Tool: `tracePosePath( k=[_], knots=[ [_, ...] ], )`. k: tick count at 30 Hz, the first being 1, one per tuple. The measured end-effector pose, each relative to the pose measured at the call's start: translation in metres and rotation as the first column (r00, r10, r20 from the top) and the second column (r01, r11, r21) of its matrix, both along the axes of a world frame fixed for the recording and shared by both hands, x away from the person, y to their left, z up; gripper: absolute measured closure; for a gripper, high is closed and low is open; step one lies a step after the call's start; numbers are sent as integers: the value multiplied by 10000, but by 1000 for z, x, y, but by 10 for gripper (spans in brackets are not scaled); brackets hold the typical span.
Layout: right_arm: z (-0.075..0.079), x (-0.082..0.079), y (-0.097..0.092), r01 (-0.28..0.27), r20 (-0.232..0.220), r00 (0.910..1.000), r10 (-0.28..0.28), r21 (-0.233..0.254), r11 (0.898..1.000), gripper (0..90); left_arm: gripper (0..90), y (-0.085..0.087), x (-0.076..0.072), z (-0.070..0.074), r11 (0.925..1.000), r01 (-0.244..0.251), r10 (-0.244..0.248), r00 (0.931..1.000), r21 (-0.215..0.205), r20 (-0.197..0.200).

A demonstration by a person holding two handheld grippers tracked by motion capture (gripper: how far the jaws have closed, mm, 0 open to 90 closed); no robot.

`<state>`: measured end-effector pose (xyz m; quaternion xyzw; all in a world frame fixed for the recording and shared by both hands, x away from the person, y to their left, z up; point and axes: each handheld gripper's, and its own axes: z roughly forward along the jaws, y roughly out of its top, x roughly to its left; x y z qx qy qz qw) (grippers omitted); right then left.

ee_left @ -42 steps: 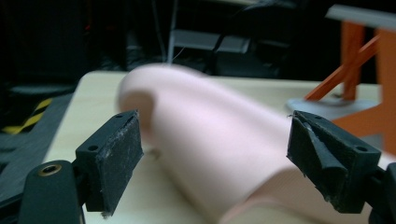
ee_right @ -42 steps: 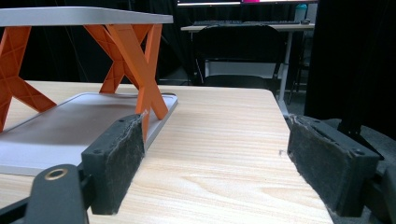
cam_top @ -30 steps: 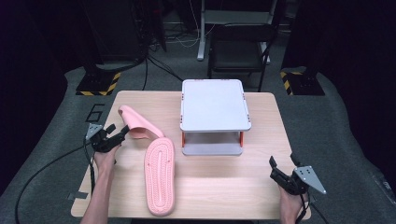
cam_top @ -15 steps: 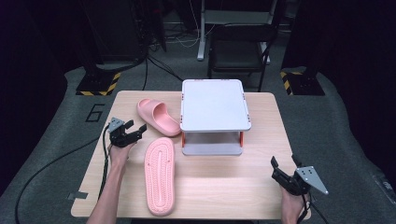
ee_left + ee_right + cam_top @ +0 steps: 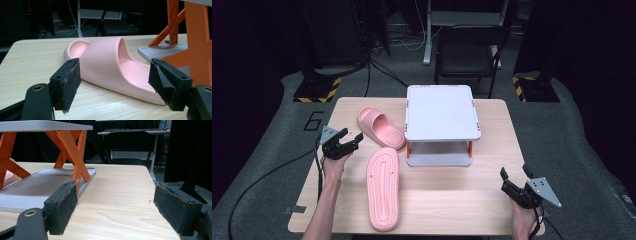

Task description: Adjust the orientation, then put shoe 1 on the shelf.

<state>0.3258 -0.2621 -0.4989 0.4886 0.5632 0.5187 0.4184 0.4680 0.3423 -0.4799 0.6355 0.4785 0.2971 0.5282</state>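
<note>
Pink upright slipper [image 5: 112, 65] sits just ahead of my left tool [image 5: 343, 145], jaws released and empty. Closing off-centre on its soft strap could skid it into the rack [image 5: 441, 122]. Right tool [image 5: 516, 189] rests released at the desk [image 5: 452, 200] edge.

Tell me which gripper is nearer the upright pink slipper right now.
Left. The left gripper sits just beside the upright slipper, open jaws facing it without touching. The right gripper is at the table's near right corner, far off.

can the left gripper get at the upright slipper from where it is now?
Probably yes. The left gripper is open and faces the upright slipper, which sits just ahead of its pads, not yet touched. Bare table lies between; the rack stands off to the side.
</note>
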Motion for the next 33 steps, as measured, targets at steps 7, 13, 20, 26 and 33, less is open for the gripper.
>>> tracePosePath(
  k=[7,13,20,26,33],
  knots=[
    [0,0,1,71,-33,10000,-71,39,10000,188,218,-3,-5,7,9997,23,-23,10000,223,0],
    [1,1,1,123,23,9999,-123,-68,9999,188,206,-6,-2,10,9999,-8,7,10000,167,50],
    [1,1,1,123,14,9999,-123,21,9999,189,206,-11,0,14,9999,-29,28,9999,99,140],
    [1,2,2,83,7,10000,-83,28,10000,189,206,-11,2,12,9997,-221,222,9997,70,-123],
    [1,1,2,79,-19,10000,-79,3,10000,189,206,-23,25,4,9990,-337,354,9976,295,-592]
  ],
)
